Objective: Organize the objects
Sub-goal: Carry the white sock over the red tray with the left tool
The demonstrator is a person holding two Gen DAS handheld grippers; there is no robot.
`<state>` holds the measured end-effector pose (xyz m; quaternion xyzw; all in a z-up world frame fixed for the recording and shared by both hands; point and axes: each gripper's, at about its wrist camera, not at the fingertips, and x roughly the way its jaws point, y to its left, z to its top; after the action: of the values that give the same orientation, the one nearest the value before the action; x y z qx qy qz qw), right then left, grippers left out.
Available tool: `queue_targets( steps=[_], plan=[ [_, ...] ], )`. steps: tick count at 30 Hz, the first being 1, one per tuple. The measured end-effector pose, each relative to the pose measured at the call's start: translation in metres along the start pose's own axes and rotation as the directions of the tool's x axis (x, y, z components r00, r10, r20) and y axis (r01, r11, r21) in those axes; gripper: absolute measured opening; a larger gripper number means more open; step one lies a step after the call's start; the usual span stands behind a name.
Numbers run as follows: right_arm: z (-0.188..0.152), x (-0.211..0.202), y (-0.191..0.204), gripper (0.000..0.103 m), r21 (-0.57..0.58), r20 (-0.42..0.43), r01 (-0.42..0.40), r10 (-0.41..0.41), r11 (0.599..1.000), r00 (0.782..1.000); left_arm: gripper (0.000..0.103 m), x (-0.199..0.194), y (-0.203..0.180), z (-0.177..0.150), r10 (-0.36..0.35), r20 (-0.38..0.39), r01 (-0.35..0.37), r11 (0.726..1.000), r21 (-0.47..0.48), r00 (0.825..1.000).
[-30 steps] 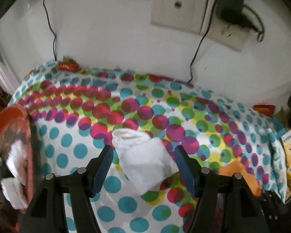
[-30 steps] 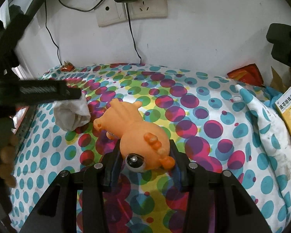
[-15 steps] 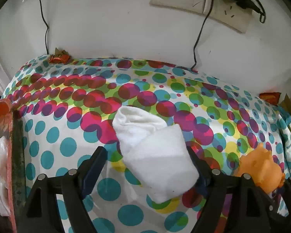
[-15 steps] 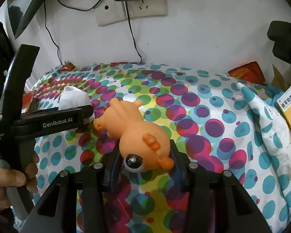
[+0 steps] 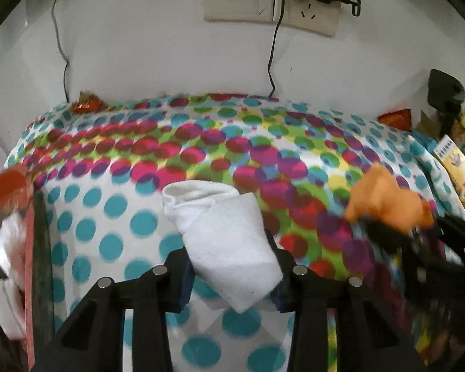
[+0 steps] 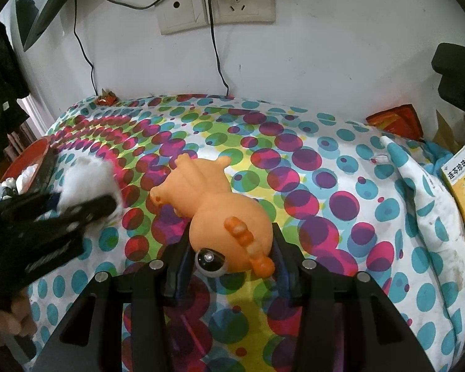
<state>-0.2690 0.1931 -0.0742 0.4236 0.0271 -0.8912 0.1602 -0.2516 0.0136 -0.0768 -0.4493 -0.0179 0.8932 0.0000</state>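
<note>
A rolled white cloth (image 5: 226, 232) lies on the spotted bedspread (image 5: 114, 214). My left gripper (image 5: 229, 260) straddles the roll's near end; its jaws are closing and both pads press the cloth. In the right wrist view the same white roll (image 6: 90, 173) appears at the left, blurred, inside the black fingers. An orange rubber toy animal (image 6: 220, 204) with a large eye rests on the spread, and my right gripper (image 6: 229, 245) is shut on its head end. That toy (image 5: 384, 201) also shows at the right of the left wrist view.
A red basket (image 6: 31, 155) holding white rolls sits at the spread's left edge. A yellow box (image 6: 462, 179) and a red wrapper (image 6: 396, 121) lie at the right. Wall sockets (image 6: 232, 9) with hanging cables are behind. A hand (image 6: 3, 319) holds the left gripper.
The left gripper moved in over the white roll, and its wide-open jaws closed onto it. The right gripper stayed still, shut on the orange toy.
</note>
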Motion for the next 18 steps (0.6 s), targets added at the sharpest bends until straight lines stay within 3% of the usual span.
queue_targets(
  steps=[5, 18],
  plan=[
    [0.000, 0.002, 0.003, 0.042, -0.016, -0.007, 0.018, -0.019, 1.000, 1.000, 0.039, -0.020, 0.013, -0.025, -0.023, 0.001, 0.023, 1.000, -0.010, 1.000],
    [0.000, 0.005, 0.008, 0.042, -0.043, -0.023, 0.050, -0.051, 0.998, 0.998, 0.039, -0.064, 0.025, -0.072, 0.035, 0.010, -0.035, 0.999, 0.032, 0.999]
  ],
)
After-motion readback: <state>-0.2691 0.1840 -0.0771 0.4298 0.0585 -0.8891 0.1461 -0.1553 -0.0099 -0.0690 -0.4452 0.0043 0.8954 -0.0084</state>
